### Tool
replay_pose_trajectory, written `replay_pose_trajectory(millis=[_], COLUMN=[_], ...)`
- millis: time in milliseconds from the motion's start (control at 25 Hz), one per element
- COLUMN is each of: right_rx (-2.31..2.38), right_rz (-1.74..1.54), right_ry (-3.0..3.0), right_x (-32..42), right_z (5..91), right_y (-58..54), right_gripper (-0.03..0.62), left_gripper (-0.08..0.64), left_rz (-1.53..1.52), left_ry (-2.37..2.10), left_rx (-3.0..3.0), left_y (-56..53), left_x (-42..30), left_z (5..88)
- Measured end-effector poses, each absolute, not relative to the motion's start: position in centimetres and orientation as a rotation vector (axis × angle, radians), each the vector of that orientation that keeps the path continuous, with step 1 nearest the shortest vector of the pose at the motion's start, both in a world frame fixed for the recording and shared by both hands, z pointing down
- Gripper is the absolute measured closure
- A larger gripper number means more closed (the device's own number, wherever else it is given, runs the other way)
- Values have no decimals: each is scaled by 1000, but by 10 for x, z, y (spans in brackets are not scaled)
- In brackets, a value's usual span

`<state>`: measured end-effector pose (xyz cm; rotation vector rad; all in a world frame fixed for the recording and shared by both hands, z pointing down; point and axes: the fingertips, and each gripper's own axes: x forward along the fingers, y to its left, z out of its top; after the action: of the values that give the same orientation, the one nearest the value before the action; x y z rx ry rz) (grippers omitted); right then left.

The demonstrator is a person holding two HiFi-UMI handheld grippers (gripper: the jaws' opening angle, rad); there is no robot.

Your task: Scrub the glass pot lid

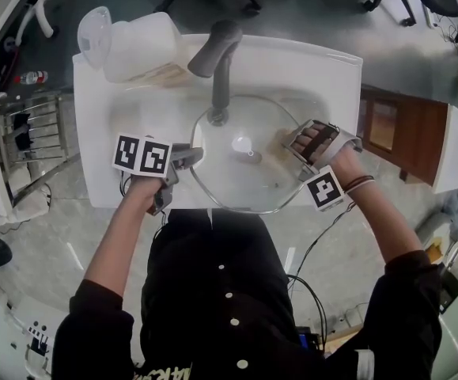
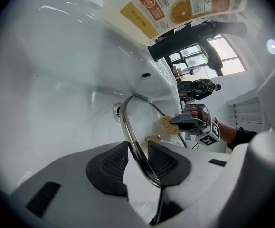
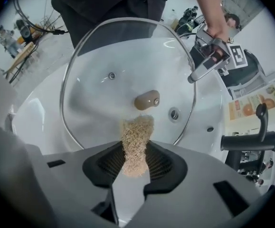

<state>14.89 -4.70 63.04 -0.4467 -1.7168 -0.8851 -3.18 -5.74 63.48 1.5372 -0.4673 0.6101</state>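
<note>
The round glass pot lid with a steel rim is held over the white sink basin, under the dark faucet. My left gripper is shut on the lid's left rim, which passes between its two pads. In my right gripper, shut, is a tan fibrous scrub pad; the pad's tip rests against the glass just below the lid's knob. In the head view the right gripper sits at the lid's right side.
A white plastic jug with an orange label lies on the counter at the sink's back left. A metal rack stands left of the counter, a wooden cabinet to its right. Cables lie on the floor.
</note>
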Motion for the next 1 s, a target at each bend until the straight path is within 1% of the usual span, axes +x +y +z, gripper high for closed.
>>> replay_pose_trajectory(millis=[280, 640, 840, 1000], right_rx=[-690, -789, -502, -282], right_rz=[-875, -883, -929, -950], right_ry=[-1525, -1483, -1742, -1944], right_x=[187, 202, 145, 75], right_z=[629, 618, 598, 576], right_y=[-37, -29, -41, -38], right_gripper=[451, 451, 449, 449], left_gripper=[416, 416, 417, 425], left_rz=[603, 574, 548, 508], left_ry=[-470, -463, -447, -432], left_rx=[1542, 1537, 1521, 1487], left_y=[-55, -57, -56, -57], left_x=[-31, -31, -30, -30], left_z=[636, 633, 632, 633])
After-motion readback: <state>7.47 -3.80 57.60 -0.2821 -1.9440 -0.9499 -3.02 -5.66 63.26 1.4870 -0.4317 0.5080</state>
